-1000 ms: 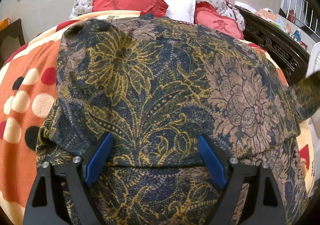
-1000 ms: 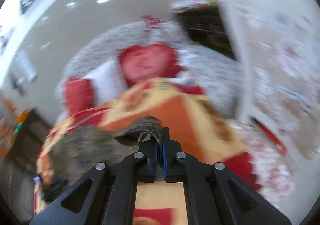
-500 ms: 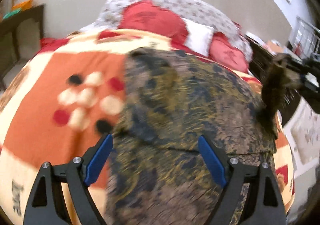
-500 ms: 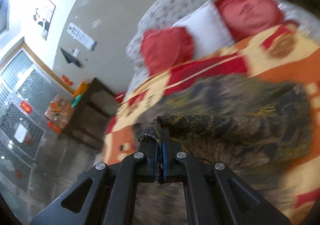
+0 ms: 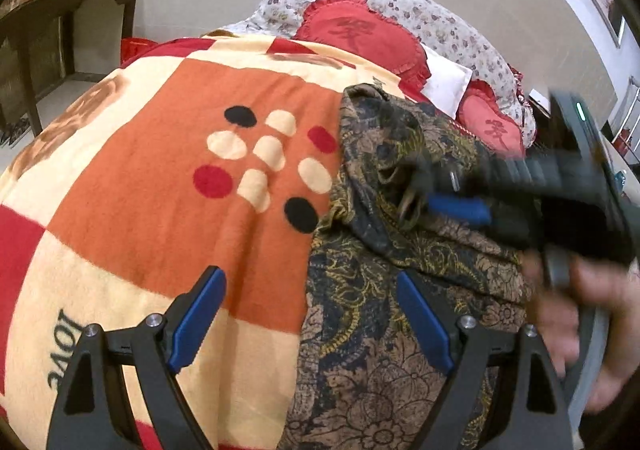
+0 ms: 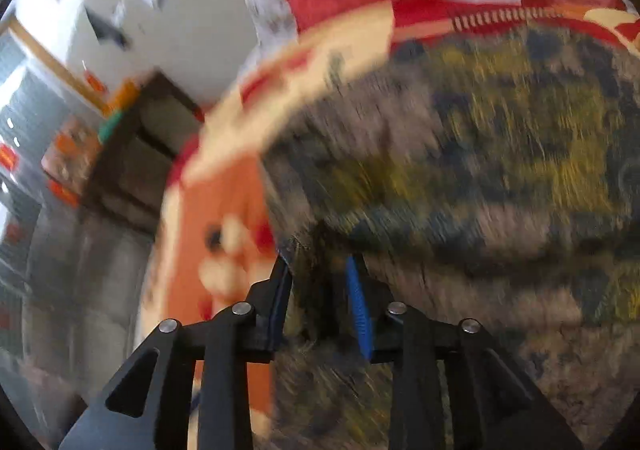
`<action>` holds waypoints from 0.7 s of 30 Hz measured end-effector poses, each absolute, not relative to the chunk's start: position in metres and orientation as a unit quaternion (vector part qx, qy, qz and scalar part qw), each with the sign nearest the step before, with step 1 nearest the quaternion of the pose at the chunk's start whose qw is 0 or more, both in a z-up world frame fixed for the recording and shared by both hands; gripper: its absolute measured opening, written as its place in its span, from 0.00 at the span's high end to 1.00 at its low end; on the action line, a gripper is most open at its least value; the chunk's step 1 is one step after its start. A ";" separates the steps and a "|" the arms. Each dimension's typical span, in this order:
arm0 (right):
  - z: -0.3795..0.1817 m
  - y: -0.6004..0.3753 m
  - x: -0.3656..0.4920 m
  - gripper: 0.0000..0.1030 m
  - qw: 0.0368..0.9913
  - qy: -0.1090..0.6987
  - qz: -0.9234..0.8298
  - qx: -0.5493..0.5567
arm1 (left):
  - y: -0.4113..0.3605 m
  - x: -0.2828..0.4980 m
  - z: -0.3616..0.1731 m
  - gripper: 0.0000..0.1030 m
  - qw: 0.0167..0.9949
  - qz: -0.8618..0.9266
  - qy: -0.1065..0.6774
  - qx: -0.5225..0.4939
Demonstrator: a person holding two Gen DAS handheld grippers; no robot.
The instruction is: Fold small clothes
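Two hand-held grippers: left (image 5: 310, 324) spread, empty; right (image 6: 318, 300) opening over patterned garment (image 5: 384, 314).

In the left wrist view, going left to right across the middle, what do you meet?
Dark wooden side table → orange-and-cream checked fleece blanket → dark gold-patterned floral garment → right hand-held gripper → person's hand.

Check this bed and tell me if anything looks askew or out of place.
The dark patterned garment lies partly folded on the orange blanket. The flap just brought over sits bunched and rumpled near the right gripper, whose jaws are opening, rather than lying flat. The left gripper is open over the garment's edge. Nothing looks spilled or damaged.
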State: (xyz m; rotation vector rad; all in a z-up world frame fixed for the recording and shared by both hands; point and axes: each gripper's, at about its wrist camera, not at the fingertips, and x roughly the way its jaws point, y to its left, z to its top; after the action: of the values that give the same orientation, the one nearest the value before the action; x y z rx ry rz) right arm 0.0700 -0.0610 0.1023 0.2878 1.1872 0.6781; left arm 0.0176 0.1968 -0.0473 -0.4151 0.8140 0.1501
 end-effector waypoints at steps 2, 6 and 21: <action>0.091 -0.076 0.056 0.66 0.753 0.558 0.325 0.126 | 0.196 0.026 -0.045 0.13 0.896 0.062 0.391 -0.203; 0.078 -0.126 0.028 0.65 0.758 0.559 0.317 0.112 | 0.188 0.051 -0.033 0.13 0.904 -0.008 0.368 -0.216; 0.052 -0.131 -0.083 0.53 0.858 0.387 0.269 -0.202 | 0.223 0.159 -0.070 0.30 0.721 -0.142 0.420 -0.532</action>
State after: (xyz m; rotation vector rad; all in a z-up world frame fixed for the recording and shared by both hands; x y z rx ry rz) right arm -0.0830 -0.1312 0.0522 -0.4243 0.8132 0.5644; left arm 0.1589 0.2230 -0.0701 -1.1765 0.9271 -0.3132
